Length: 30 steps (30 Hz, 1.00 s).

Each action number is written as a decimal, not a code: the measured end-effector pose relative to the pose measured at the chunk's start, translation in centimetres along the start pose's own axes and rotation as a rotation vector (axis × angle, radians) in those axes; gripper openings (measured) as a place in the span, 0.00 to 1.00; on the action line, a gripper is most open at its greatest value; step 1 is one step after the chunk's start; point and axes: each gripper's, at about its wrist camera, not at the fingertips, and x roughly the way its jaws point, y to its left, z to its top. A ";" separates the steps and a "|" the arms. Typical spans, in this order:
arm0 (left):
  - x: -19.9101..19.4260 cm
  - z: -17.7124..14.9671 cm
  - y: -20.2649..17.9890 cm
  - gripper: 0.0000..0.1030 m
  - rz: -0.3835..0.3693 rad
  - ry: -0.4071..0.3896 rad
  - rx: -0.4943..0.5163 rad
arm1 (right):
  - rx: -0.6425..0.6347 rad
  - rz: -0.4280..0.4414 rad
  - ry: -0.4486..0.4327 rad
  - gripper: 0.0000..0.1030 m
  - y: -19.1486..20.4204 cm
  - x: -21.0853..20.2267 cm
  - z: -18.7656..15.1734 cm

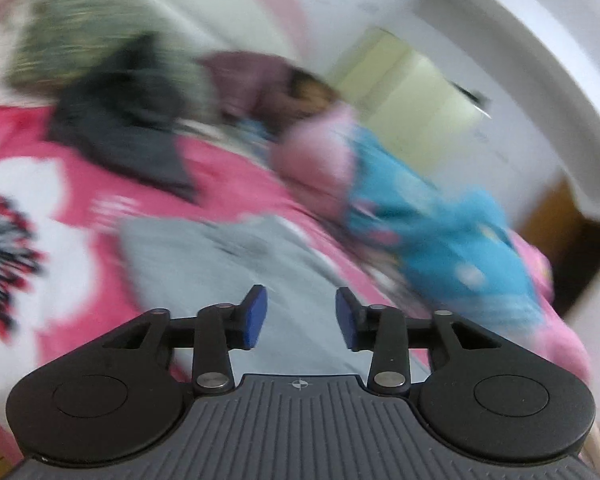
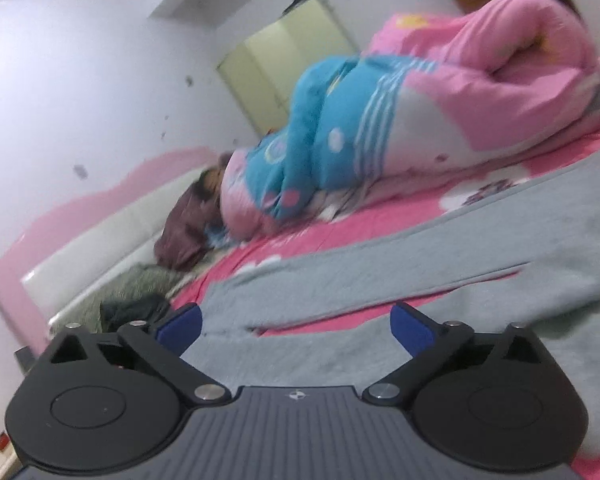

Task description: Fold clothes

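Observation:
Grey trousers [image 2: 440,248] lie spread on the pink bed sheet [image 2: 312,224], their two legs stretching away to the left in the right wrist view. My right gripper [image 2: 296,328] hovers open just above the nearer leg, nothing between its blue pads [image 2: 412,330]. In the blurred left wrist view the same grey trousers [image 1: 228,264] lie ahead on the pink bed sheet [image 1: 228,176]. My left gripper [image 1: 301,318] is open over the cloth, blue pads [image 1: 254,318] apart and empty.
A rolled pink and blue quilt [image 2: 360,120] lies along the far side of the bed. A dark garment [image 1: 120,120], a green patterned pillow [image 1: 80,32] and a maroon cloth [image 2: 184,232] sit near the pink headboard [image 2: 100,196]. White walls surround the bed.

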 end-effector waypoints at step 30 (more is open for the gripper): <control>-2.4 -14.1 -13.4 1.00 -0.172 0.299 0.350 | -0.200 -0.364 -0.136 1.00 -3.3 -8.1 -7.5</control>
